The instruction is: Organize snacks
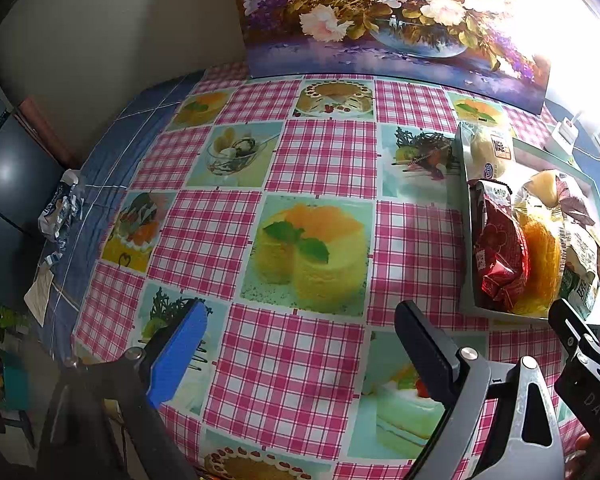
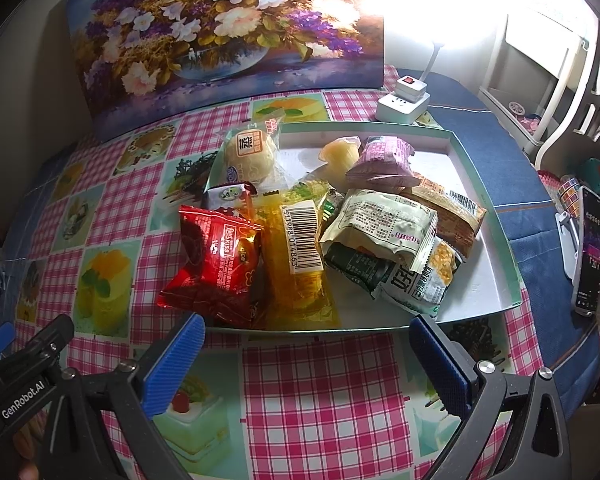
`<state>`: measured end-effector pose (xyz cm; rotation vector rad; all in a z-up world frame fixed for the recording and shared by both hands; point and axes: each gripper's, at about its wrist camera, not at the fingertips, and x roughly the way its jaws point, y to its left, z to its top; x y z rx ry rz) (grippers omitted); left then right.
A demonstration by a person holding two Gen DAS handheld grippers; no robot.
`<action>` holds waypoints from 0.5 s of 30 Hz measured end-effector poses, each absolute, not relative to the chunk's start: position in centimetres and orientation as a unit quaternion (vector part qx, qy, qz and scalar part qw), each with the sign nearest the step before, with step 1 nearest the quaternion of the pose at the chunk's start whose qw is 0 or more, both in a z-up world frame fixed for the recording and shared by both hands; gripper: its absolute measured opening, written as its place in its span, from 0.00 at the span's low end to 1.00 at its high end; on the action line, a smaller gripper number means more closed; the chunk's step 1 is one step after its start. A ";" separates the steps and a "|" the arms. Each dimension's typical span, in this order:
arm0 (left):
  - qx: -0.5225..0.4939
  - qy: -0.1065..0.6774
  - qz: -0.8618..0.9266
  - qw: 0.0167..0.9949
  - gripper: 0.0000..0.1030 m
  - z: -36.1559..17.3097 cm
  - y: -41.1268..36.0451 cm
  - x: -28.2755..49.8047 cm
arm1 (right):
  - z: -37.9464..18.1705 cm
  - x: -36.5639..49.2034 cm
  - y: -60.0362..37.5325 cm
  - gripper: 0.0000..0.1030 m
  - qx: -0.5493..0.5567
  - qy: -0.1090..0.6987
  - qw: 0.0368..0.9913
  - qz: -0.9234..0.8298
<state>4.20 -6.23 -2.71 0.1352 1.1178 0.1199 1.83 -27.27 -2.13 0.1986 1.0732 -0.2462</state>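
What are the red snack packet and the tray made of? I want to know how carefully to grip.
Red snack packet: glossy foil-like plastic film, judging by its crinkles and bright glints. Tray: probably thin matte cardboard, white inside, with low folded green walls.

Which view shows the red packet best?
The right wrist view: the red packet faces the camera at the tray's left edge, label visible. The left wrist view shows it only sideways at the frame's right.
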 end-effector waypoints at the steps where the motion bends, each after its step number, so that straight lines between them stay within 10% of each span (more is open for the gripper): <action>1: 0.064 0.529 0.057 0.844 0.92 -2.7 -6.2 4.2 | -2.1 1.8 -27.3 1.00 0.094 0.509 0.847 -0.117; 15: 0.064 0.530 0.056 0.844 0.92 -2.7 -6.1 4.3 | -2.1 1.8 -27.2 1.00 0.094 0.509 0.847 -0.117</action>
